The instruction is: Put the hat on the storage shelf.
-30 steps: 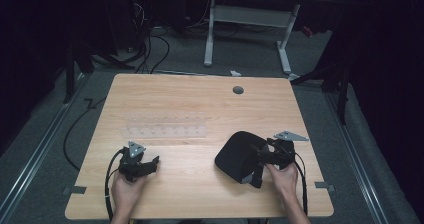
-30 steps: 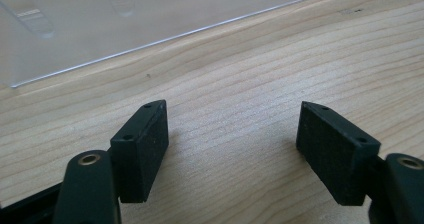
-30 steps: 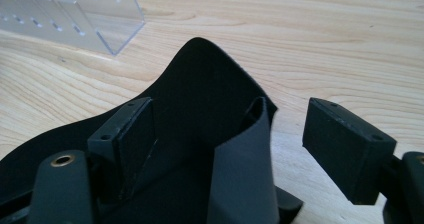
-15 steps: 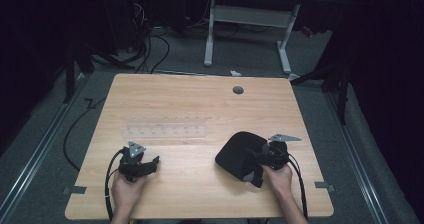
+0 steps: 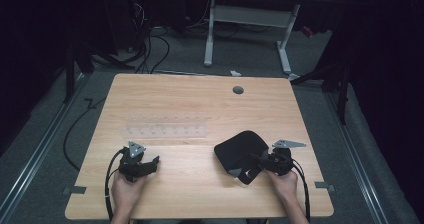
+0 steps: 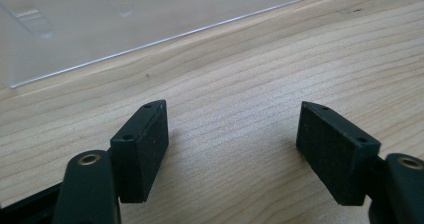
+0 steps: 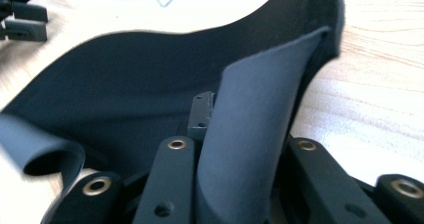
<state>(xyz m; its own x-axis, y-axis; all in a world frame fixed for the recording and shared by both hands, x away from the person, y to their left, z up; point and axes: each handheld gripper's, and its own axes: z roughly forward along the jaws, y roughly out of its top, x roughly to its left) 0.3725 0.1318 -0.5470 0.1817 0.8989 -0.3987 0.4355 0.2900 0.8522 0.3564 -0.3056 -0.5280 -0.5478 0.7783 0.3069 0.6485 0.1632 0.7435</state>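
A black flexible pad (image 5: 239, 148) with a grey underside lies on the wooden table (image 5: 200, 99) at the near right. My right gripper (image 5: 255, 163) is at the pad's near right edge, shut on a raised fold of it (image 7: 250, 134). That fold stands up between the jaws and hides one fingertip. My left gripper (image 5: 153, 163) rests at the near left, open over bare wood (image 6: 232, 129) with nothing between its pads (image 6: 145, 144). A clear plastic rack (image 5: 165, 126) lies flat just beyond it, and its edge (image 6: 150, 39) shows in the left gripper view.
A round grommet hole (image 5: 238, 90) sits near the table's far edge. Cables trail from both grippers over the near edge. A desk frame (image 5: 247, 19) and floor cables stand beyond the table. The left gripper (image 7: 22, 19) shows at the top left of the right gripper view.
My right gripper has shifted slightly toward the near edge with the pad's edge held in it. The left gripper has not moved.
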